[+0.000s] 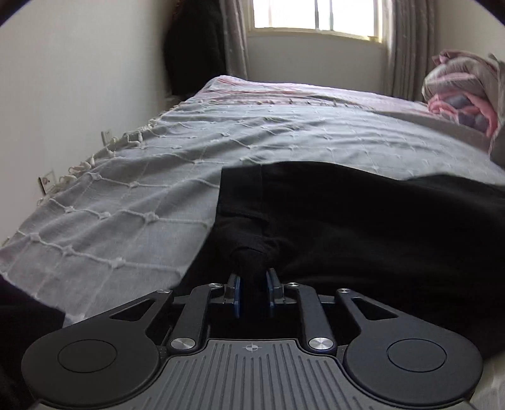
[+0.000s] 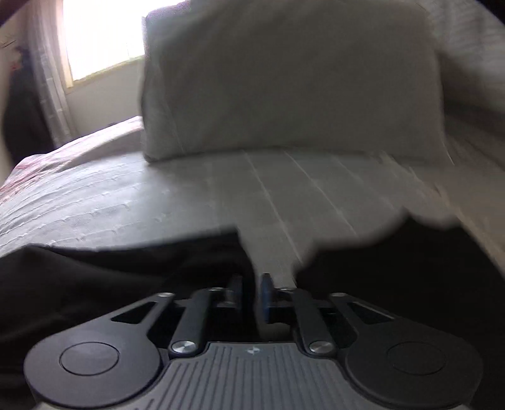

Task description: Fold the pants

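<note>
Black pants lie spread on a bed with a grey knotted bedspread. In the left wrist view my left gripper is shut on a bunched fold of the pants near their left edge, with cloth pinched between the blue pads. In the right wrist view, which is blurred, black pants cloth lies on both sides of my right gripper. Its fingers stand close together with a narrow gap, and I cannot tell whether cloth is between them.
A grey pillow stands on the bed ahead of the right gripper. A bundle of pink and grey bedding lies at the far right. A wall with sockets runs along the left. A curtained window is behind.
</note>
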A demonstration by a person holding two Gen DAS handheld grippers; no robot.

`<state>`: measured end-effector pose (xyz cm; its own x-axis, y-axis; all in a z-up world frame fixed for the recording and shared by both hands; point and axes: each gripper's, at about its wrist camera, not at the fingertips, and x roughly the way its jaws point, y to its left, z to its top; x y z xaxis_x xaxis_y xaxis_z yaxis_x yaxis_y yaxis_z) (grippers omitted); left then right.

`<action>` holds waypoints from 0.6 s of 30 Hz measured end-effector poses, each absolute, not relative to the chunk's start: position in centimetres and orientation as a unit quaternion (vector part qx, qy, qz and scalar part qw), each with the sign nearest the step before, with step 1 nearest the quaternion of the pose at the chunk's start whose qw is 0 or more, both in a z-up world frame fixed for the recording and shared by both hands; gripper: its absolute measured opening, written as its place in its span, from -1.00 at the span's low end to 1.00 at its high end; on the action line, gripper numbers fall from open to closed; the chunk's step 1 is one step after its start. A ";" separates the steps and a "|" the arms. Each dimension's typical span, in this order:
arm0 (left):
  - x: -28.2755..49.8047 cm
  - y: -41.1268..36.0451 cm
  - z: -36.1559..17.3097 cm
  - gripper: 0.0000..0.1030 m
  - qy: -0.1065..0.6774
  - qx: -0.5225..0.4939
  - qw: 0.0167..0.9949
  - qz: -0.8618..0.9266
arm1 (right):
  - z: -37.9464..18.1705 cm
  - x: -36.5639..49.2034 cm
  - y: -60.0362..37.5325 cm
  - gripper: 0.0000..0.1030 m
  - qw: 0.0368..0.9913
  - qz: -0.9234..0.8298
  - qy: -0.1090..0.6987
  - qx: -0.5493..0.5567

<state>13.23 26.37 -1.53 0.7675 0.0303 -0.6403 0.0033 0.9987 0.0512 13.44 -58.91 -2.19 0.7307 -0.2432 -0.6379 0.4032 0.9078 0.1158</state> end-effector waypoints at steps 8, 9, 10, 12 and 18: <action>9.4 29.0 1.8 -0.11 0.345 -0.059 0.936 0.021 | 2.2 9.5 -56.4 0.46 0.917 -0.236 0.308 0.095; 9.0 29.4 2.1 -0.05 0.345 -0.077 0.935 0.021 | 2.3 9.7 -56.6 0.52 0.917 -0.233 0.308 0.103; 8.7 29.7 2.3 0.03 0.345 -0.097 0.933 0.023 | 2.5 9.5 -56.4 0.57 0.917 -0.229 0.307 0.113; 8.4 30.2 2.6 0.05 0.345 -0.142 0.928 0.022 | 2.2 10.5 -56.8 0.59 0.915 -0.222 0.308 0.132; 9.0 29.6 3.2 0.14 0.351 -0.250 0.902 0.010 | 1.7 12.6 -55.5 0.60 0.908 -0.193 0.318 0.195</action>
